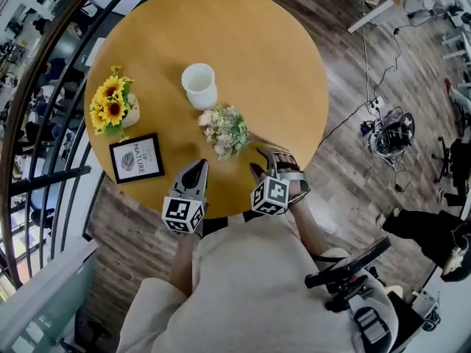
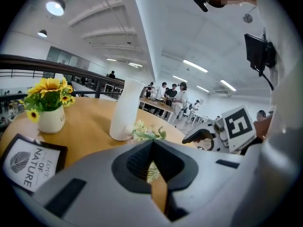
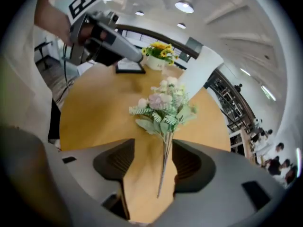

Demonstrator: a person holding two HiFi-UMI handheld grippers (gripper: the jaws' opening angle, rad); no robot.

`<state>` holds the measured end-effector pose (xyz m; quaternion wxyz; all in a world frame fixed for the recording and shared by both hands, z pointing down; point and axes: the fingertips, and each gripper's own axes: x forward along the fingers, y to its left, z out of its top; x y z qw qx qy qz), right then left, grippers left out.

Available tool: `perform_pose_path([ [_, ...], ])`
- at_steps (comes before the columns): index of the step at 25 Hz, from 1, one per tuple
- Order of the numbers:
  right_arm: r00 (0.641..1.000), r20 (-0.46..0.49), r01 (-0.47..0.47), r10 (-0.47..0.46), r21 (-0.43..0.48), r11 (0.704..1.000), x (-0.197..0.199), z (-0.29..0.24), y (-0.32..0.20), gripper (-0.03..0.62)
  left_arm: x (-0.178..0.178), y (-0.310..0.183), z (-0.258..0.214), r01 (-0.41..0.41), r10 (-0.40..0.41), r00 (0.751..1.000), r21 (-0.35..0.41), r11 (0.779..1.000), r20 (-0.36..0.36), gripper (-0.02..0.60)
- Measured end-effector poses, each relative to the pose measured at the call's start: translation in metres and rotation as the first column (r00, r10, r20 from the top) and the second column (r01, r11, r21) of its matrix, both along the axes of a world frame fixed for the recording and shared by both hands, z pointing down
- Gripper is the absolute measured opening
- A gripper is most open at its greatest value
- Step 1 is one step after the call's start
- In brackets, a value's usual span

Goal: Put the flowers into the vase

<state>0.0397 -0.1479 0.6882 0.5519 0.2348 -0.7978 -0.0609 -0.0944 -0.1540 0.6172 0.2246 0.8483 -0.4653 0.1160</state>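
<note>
Flowers [image 1: 224,129] lie on the table [image 1: 280,43] just beside the white vase [image 1: 199,85], with the stems pointing toward the person. The right hand-held gripper [image 3: 152,148] is released, its jaws apart with the stems between them, unpinched. The left hand-held gripper [image 1: 199,169] is clenched and empty, over the table edge.

A round wooden worktop [image 1: 243,43] carries a small white pot of sunflowers [image 1: 112,105] near its left edge. Just in front of the pot lies a black-framed print [image 1: 137,157] that reads "LOVE OF NATURE" beside a leaf drawing. A dark curved railing [image 1: 44,72] runs past the worktop's left side. The floor [image 1: 353,168] is grey-brown planks, with a tangle of cables [image 1: 390,132] to the right. Several people [image 2: 173,96] stand at distant tables under ceiling lights [image 2: 56,6].
</note>
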Motion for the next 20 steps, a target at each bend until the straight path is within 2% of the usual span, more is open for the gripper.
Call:
perform_pose_path([
  [1,0.999,-0.042,0.029,-0.029,0.003,1.000,0.000,0.004,0.000,0.257,-0.001,0.000,0.000,0.003,-0.003,1.000,-0.001,1.000,-0.001,0.006],
  [2,0.998,-0.055,0.039,-0.039,0.001,0.999,-0.001,0.006,-0.001,0.264,-0.002,0.000,0.000,0.006,-0.006,1.000,-0.001,1.000,-0.001,0.006],
  [8,1.000,-0.010,-0.011,0.010,-0.055,0.998,-0.004,0.018,-0.016,0.299,-0.005,0.001,0.001,0.015,-0.015,1.000,-0.006,1.000,-0.002,0.006],
  [14,0.999,-0.041,-0.018,0.013,-0.135,0.991,-0.004,0.040,-0.050,0.296,-0.008,0.003,0.002,0.025,-0.025,1.000,-0.013,1.000,-0.003,0.006],
  [20,0.998,-0.060,0.010,-0.023,-0.212,0.977,-0.010,0.055,-0.066,0.290,-0.016,0.002,0.000,0.050,-0.050,0.999,-0.012,0.999,-0.004,0.006],
])
